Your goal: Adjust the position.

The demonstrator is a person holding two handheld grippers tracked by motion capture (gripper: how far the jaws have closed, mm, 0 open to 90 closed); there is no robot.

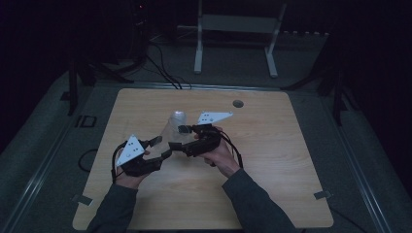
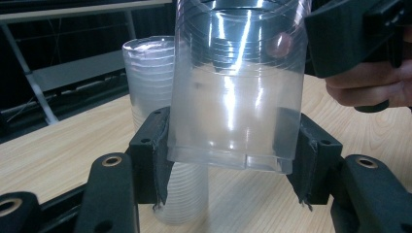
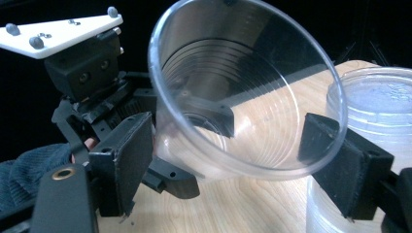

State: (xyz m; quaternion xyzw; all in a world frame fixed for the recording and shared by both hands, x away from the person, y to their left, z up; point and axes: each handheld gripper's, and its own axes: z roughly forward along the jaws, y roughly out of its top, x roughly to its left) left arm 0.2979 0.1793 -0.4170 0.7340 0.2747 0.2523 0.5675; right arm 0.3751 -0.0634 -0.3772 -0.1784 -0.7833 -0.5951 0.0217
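One cup in hand: I have a clear plastic cup (image 2: 235,97) clamped at its base in the left gripper (image 2: 233,160), lifted off the table (image 1: 272,160).
Right gripper (image 3: 233,150): jaws apart around the cup's rim; pads not pressing, as far as I can see.
Done: I judge this cup is separated from the stack of cups (image 2: 155,87).
Left: handing it over or setting it down.
Nearby: stack stands just behind, close enough to knock.
Background: white frame (image 1: 235,29) beyond the table, well apart.
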